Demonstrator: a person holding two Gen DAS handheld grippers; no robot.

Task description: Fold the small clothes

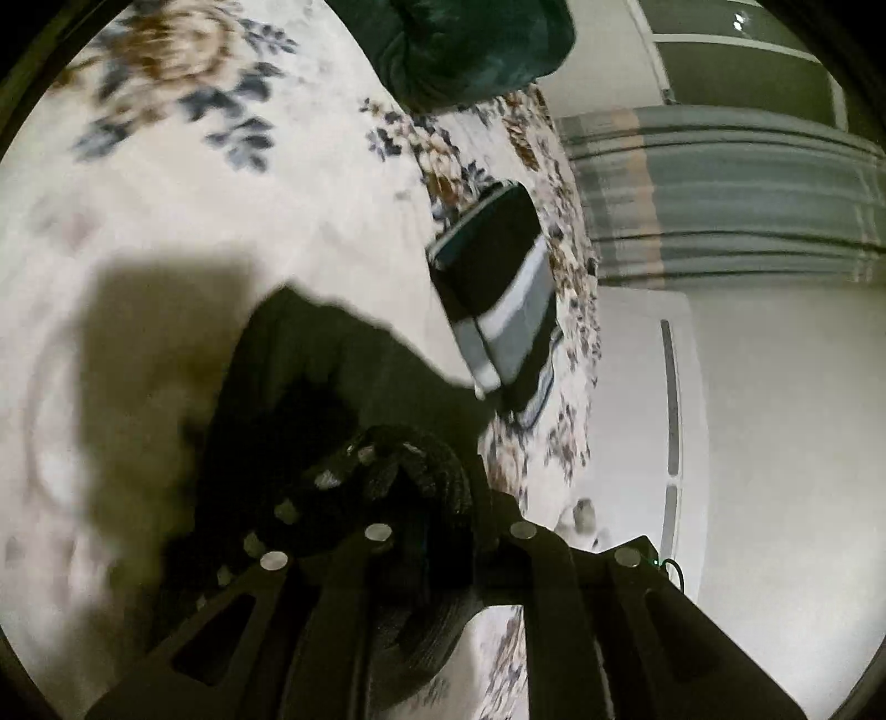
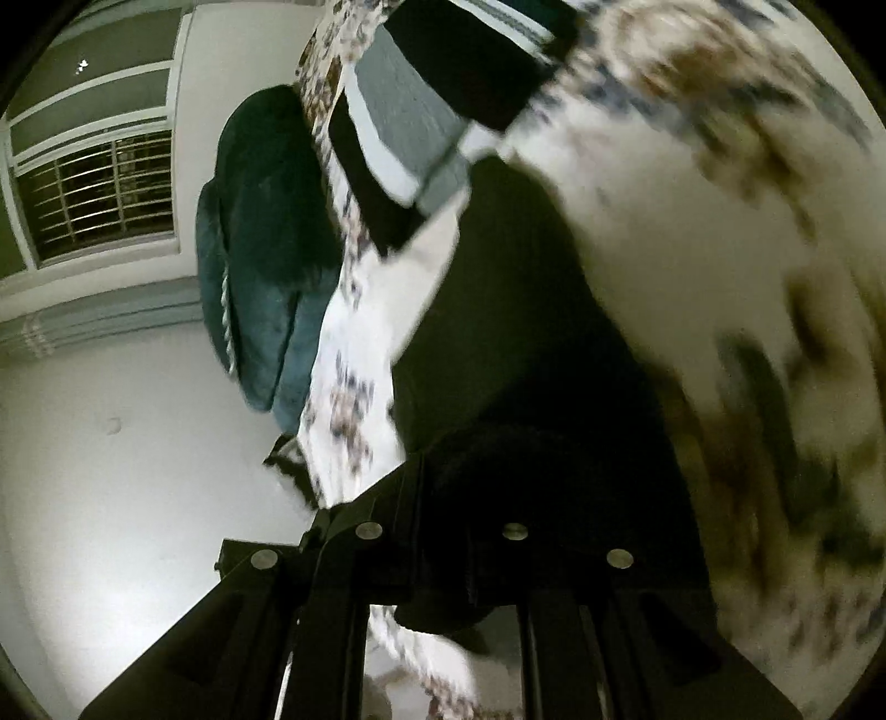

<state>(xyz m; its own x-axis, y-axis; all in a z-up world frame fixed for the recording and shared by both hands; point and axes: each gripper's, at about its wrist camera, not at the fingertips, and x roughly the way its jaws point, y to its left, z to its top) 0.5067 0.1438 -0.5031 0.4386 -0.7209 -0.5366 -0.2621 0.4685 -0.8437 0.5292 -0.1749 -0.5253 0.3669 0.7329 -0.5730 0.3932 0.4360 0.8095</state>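
Observation:
A black garment (image 1: 332, 376) hangs from my left gripper (image 1: 437, 498), which is shut on its bunched, ribbed edge above the floral bedsheet (image 1: 221, 194). The same black garment (image 2: 515, 332) stretches from my right gripper (image 2: 448, 476), which is shut on its other edge. A folded black, grey and white striped garment (image 1: 498, 288) lies on the bed near its edge; it also shows in the right wrist view (image 2: 421, 127). Both views are motion-blurred.
A dark teal blanket or cushion (image 1: 470, 50) lies at the bed's far end, also in the right wrist view (image 2: 266, 249). The bed edge (image 1: 576, 332) drops to a white floor (image 1: 775, 443). A barred window (image 2: 99, 194) and grey-striped wall band (image 1: 720, 194) stand beyond.

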